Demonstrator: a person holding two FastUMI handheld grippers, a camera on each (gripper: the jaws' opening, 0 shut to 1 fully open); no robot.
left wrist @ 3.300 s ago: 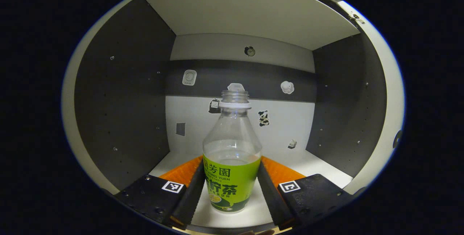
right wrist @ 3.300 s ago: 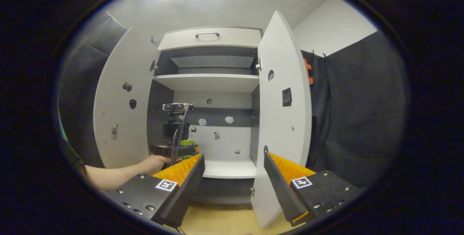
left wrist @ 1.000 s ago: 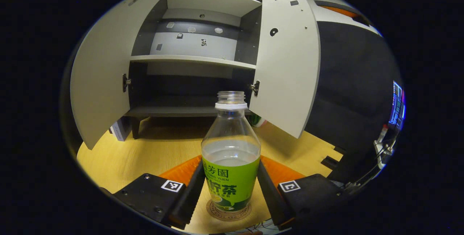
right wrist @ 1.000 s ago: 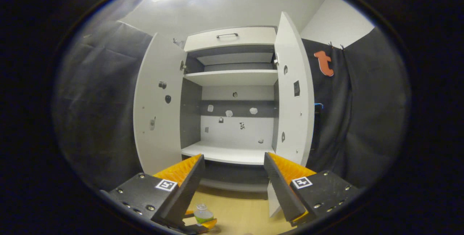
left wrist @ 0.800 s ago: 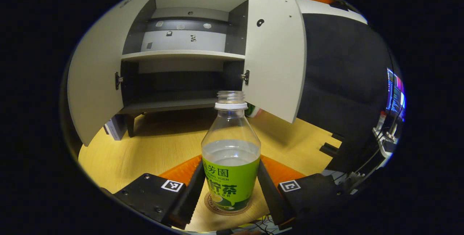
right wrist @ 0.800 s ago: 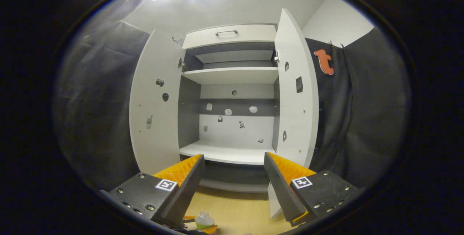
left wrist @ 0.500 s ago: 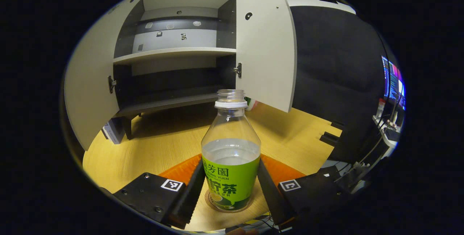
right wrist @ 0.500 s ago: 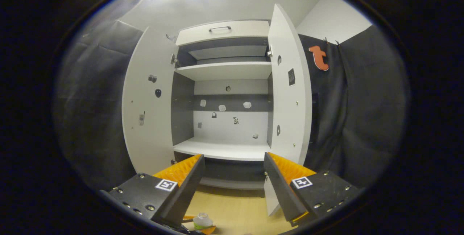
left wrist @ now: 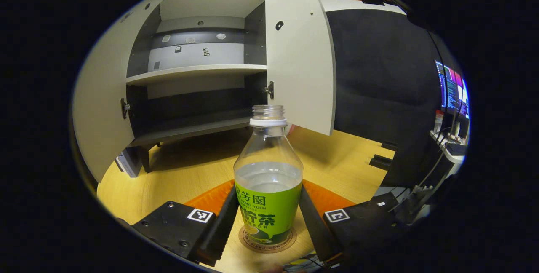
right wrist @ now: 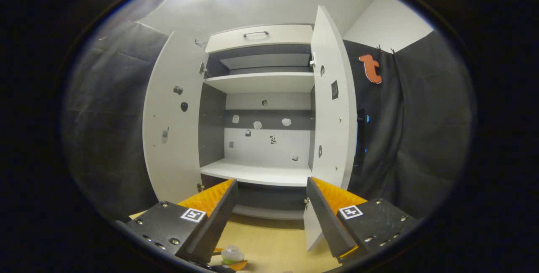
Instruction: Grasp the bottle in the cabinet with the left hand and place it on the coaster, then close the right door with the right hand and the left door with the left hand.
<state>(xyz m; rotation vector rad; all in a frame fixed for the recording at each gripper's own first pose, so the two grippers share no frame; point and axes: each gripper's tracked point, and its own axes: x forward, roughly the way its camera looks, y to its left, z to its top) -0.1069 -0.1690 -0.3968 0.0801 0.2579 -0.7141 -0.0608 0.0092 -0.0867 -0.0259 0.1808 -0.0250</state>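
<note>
While the left gripper (left wrist: 268, 218) jaws pinch the green-labelled tea bottle (left wrist: 268, 180) over the round coaster (left wrist: 267, 241) at lower centre, release looks pending. Both cabinet doors (right wrist: 332, 96) gape; the right gripper (right wrist: 271, 210) hangs spread and empty.

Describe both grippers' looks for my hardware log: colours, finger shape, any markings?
The left gripper and the right gripper look alike: black bolted blocks, each bearing a small square black-and-white marker tag, with wedge-shaped fingers that have ribbed orange outer faces and dark inner faces with toothed edges.
</note>
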